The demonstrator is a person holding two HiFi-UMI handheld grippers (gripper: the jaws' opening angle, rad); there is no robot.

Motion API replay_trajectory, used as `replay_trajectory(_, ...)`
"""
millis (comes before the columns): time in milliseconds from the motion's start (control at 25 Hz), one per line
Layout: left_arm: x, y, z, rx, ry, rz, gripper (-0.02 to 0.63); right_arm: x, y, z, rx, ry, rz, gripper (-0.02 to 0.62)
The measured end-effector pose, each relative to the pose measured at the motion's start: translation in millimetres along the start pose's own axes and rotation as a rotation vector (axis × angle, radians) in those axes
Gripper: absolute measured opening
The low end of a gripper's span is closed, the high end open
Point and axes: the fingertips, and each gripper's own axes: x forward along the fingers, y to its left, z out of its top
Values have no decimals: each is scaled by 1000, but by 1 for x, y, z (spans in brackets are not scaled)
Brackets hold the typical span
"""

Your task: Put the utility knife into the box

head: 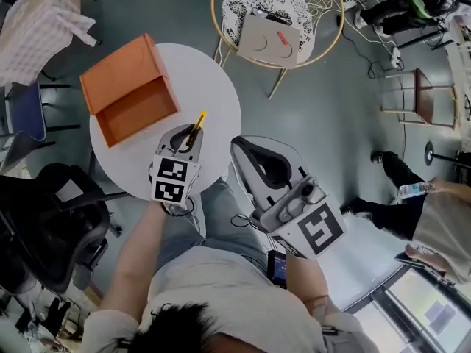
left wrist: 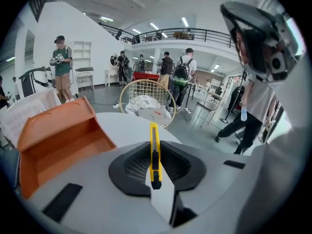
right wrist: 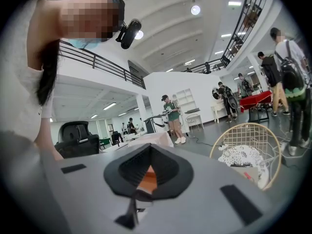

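My left gripper (head: 185, 134) is shut on a yellow utility knife (head: 196, 126) above the round white table (head: 213, 87); the knife's tip sticks out past the jaws, away from me. The left gripper view shows the knife (left wrist: 154, 135) clamped upright between the black pads (left wrist: 131, 167). An open orange box (head: 129, 94) lies on the table's far left part, lid flipped back, and the left gripper view has the box (left wrist: 58, 140) ahead on the left. My right gripper (head: 254, 160) hangs just off the table's right edge, shut with nothing in it (right wrist: 148, 165).
Beyond the table stands a wire chair (head: 324, 20) with a white cushion and a cardboard piece on it. A black office chair (head: 44, 226) is at my near left. A person (head: 412, 204) stands on the floor to the right.
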Motion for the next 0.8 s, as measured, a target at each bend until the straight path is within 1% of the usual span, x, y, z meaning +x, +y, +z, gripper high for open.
replay_trajectory(240, -52, -7, 45, -4, -172, -36, 64, -2, 29, 7, -26, -19, 6, 8)
replay_trajectory(440, -108, -14, 76, -8, -317, -58, 63, -5, 62, 12, -48, -35, 17, 8)
replay_trajectory(640, -170, -13, 90, -15, -433, -70, 64, -5, 102, 14, -78, -48, 34, 8)
replay_trajectory(800, -214, -9, 93, -17, -514, -74, 64, -1, 133, 17, -100, -67, 54, 8)
